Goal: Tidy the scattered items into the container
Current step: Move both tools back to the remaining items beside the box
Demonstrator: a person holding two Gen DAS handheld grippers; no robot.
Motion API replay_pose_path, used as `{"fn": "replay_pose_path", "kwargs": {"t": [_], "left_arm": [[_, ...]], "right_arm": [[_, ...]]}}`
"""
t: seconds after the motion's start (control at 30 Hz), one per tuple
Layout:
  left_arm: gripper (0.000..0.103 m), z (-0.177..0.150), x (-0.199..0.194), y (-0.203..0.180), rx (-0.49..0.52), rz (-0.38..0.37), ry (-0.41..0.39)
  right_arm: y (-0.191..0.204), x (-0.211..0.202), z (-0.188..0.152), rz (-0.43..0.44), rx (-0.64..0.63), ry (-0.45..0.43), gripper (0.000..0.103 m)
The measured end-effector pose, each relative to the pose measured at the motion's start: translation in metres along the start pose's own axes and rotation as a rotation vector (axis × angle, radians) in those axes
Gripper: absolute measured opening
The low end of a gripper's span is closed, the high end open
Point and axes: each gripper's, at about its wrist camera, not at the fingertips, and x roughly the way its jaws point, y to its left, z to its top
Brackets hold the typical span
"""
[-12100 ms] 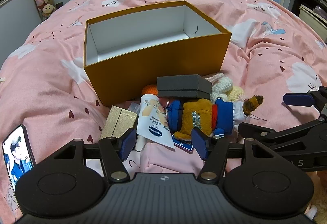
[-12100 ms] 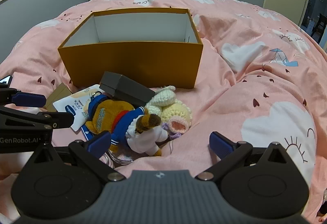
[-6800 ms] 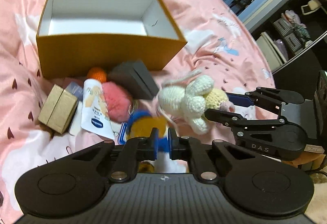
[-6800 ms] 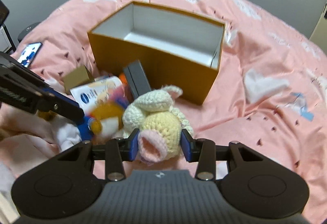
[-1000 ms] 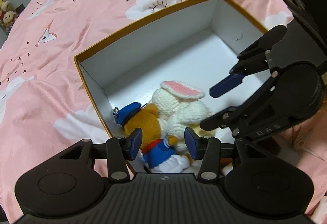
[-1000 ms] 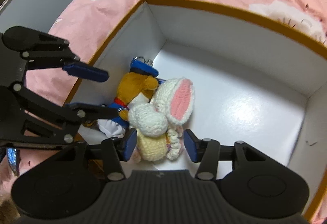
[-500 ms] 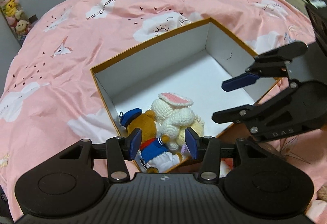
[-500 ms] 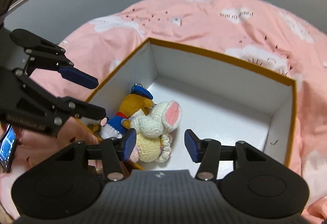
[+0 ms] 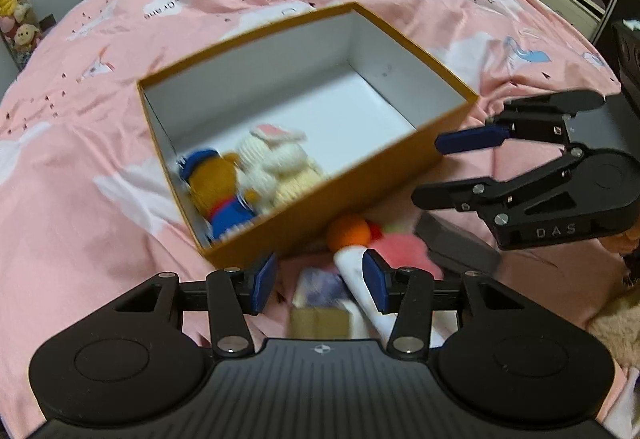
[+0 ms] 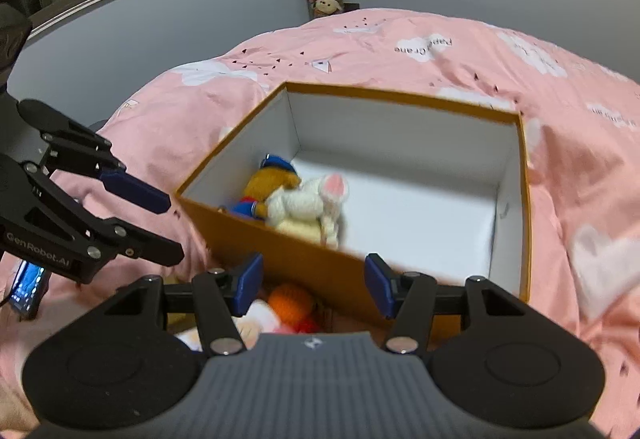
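Orange ball (image 9: 347,233) — against box (image 9: 360,199)

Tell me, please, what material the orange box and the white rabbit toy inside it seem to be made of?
The orange box: likely stiff cardboard with a matte finish, judging by its thin straight walls and plain white lining. The white rabbit toy: apparently crocheted yarn, soft and ribbed-looking, though motion blur hides the stitches.
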Motion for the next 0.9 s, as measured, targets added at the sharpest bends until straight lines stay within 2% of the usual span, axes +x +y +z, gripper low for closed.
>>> {"fn": "replay_pose_path", "kwargs": {"t": [0.1, 0.27, 0.47, 0.57, 0.67, 0.9], "left_arm": [[0.055, -0.015, -0.001, -0.005, -0.04, -0.032, 0.0], [0.055, -0.035, 0.0, -0.009, -0.129, -0.061, 0.006], [0.054, -0.054, 0.0, -0.01, -0.211, -0.024, -0.014], [0.045, -0.058, 0.004, -0.01, -0.25, -0.051, -0.006], [0.043, -0.058, 0.01, -0.01, -0.296, -0.086, 0.003], [0.041, -0.055, 0.031, -0.016, -0.325, -0.101, 0.037]], "right_arm": [[0.004, -0.006, -0.021, 0.026, 0.027, 0.032, 0.053], [0.013, -0.011, -0.047, 0.036, 0.042, 0.074, 0.051], [0.023, -0.014, -0.067, -0.009, 0.028, 0.082, 0.051], [0.028, -0.013, -0.071, -0.033, 0.007, 0.078, 0.051], [0.026, -0.01, -0.074, -0.073, 0.005, 0.084, 0.051], [0.026, -0.003, -0.08, -0.143, -0.037, 0.105, 0.051]]}}
